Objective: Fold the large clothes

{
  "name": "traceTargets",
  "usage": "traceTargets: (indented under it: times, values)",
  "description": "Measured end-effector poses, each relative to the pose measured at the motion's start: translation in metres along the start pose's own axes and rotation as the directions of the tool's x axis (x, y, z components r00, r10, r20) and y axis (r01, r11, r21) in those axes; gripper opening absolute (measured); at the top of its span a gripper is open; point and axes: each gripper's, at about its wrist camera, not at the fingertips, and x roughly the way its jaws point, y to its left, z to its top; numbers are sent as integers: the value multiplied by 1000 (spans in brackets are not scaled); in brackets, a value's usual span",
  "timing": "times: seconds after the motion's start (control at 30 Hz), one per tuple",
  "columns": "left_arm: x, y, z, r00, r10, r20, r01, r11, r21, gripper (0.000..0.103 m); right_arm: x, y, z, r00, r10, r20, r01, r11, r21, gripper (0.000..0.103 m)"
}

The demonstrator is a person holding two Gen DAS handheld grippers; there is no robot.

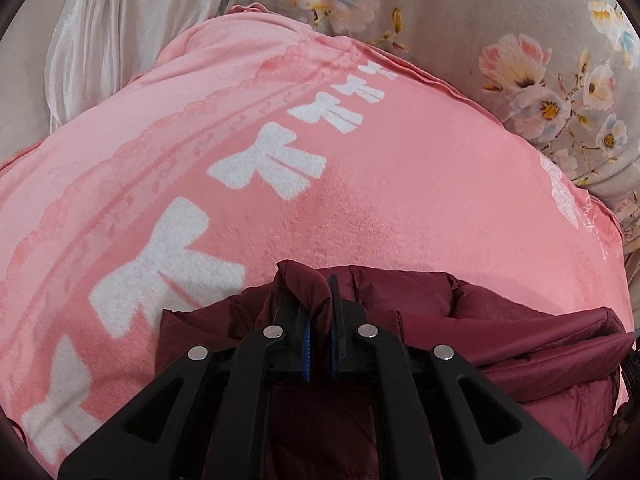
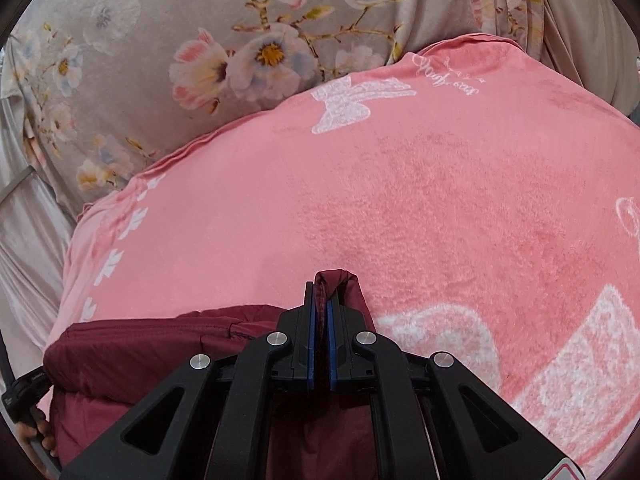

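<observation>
A dark red padded jacket [image 1: 520, 332] lies at the near edge of a pink blanket [image 1: 400, 184] with white bow prints. My left gripper [image 1: 320, 288] is shut on a bunched fold of the jacket, which sticks up between the jaws. The jacket's body spreads to the right and under the gripper. In the right wrist view my right gripper [image 2: 322, 292] is shut on another fold of the jacket [image 2: 160, 344], whose body stretches to the left. The pink blanket [image 2: 400, 208] fills the view ahead.
A grey bedcover with flower prints [image 1: 500, 40] lies beyond the blanket and also shows in the right wrist view [image 2: 160, 60]. Pale satin cloth [image 1: 120, 28] hangs at the far left. The other gripper's handle and a hand [image 2: 24, 400] show at the left edge.
</observation>
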Motion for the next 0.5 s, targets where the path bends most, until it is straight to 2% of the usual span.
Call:
traceTargets:
  times: [0.2,0.37,0.5]
  values:
    - [12,-3,-1,1000,-5,-9,5,1000,3,6,5,-2,-2,1000,-18,-13,18,1000,8,4]
    - [17,-8,6,1000,-12,-9,12,1000,16,6,-3,-5,-3,999,-39,19,38,999,32,3]
    - [27,-12,8,1000,-13,-21,14,1000,28,8,7,-9,-3,998,-50,-27,52,998,44,4]
